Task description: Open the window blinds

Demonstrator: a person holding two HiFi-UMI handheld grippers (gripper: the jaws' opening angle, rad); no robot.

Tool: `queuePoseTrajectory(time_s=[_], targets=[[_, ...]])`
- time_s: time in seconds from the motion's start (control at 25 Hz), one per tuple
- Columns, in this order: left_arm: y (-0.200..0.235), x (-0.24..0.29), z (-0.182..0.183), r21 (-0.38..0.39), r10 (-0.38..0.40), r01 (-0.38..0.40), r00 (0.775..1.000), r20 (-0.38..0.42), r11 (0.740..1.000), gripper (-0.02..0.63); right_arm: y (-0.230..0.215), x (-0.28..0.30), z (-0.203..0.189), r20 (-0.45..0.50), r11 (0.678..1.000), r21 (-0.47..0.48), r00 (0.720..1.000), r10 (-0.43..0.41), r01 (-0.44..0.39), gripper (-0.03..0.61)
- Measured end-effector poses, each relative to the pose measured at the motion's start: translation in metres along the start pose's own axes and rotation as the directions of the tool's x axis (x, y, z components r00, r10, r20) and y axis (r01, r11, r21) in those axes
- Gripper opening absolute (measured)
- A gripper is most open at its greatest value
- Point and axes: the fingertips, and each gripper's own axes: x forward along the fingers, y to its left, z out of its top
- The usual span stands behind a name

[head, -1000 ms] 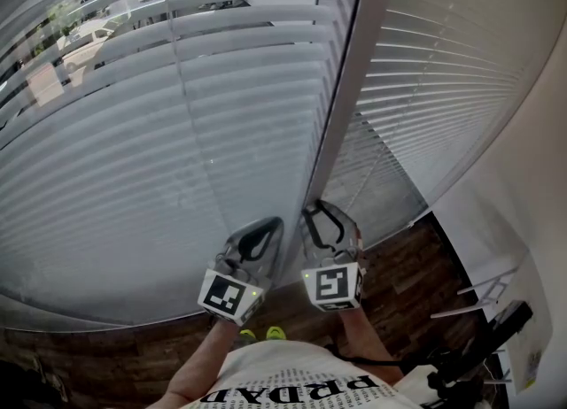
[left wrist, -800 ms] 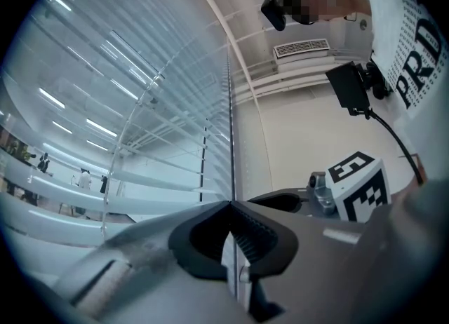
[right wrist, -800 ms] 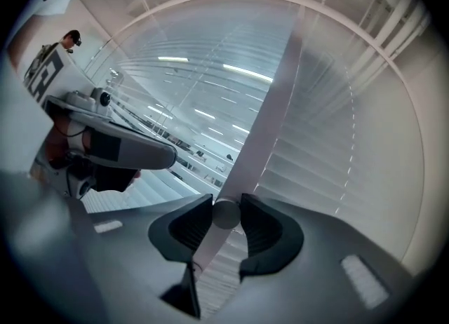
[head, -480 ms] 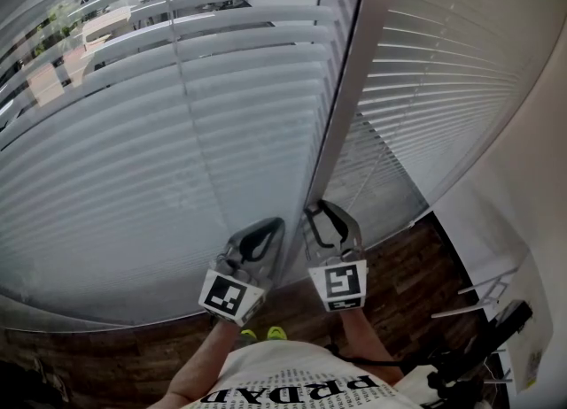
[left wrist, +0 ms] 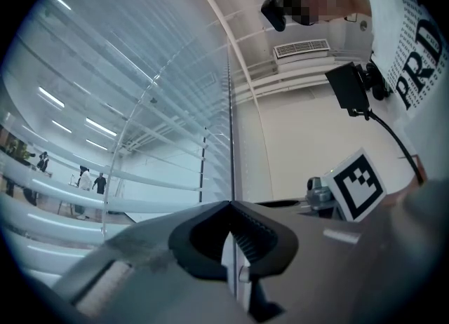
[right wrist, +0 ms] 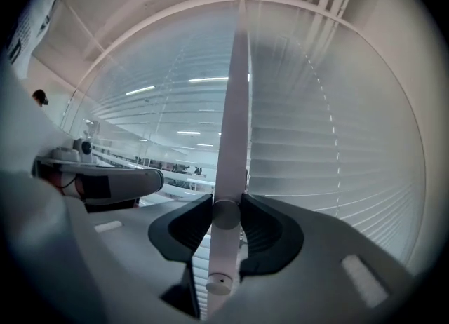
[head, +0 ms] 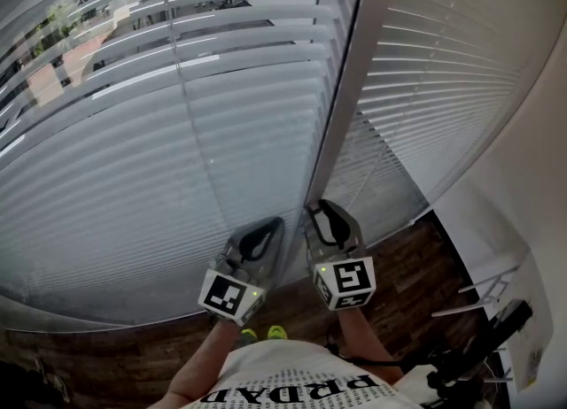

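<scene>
Facing the window blinds (head: 133, 159) across the head view from 8 to 12 o'clock, with slats lying close together low down and gapped toward 11 o'clock, with daylight and outdoor shapes through the gaps. Flanked from 1 to 3 o'clock by a second blind panel (head: 425, 88) with slats shut. Divided by a white window post (head: 354, 71) slanting from 1 o'clock down to the centre. Standing over a dark wooden floor (head: 399, 279) at 4 to 5 o'clock, with a white printed shirt (head: 301, 385) at 6 o'clock. Holding the left gripper (head: 273, 226) just below centre toward 7 o'clock, at the foot of the post and close to the larger blinds. Showing, in the left gripper view, that left gripper (left wrist: 229, 207) with jaws pressed together at the tips and nothing to make out between them. Holding the right gripper (head: 319, 211) just beside it toward 5 o'clock, near but not touching. Showing, in the right gripper view, that right gripper (right wrist: 226, 210) clenched on a white tilt wand (right wrist: 233, 126), upright, rising toward 12 o'clock before the blinds, with its lower end poking past the jaws at 6 o'clock. Carrying the left marker cube (head: 229, 296) and the right marker cube (head: 345, 281), both turned up toward the head camera.
</scene>
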Motion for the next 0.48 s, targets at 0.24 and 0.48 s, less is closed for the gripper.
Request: queuePoseTrajectory(time_s=[0.24, 0.48], targets=[[0.0004, 0.0009, -0.0009, 0.000, -0.001, 0.001, 1.000, -0.001, 1.000, -0.008, -0.0036, 0.0005, -0.0002, 0.017, 0.994, 0.106, 1.000, 0.012, -0.014, 0.130], [-0.0013, -0.0002, 0.0009, 0.003, -0.002, 0.002, 1.000, -0.004, 1.000, -0.008, -0.0054, -0.0012, 0.0008, 0.035, 0.972, 0.234, 0.999, 0.021, -0.028, 0.133]])
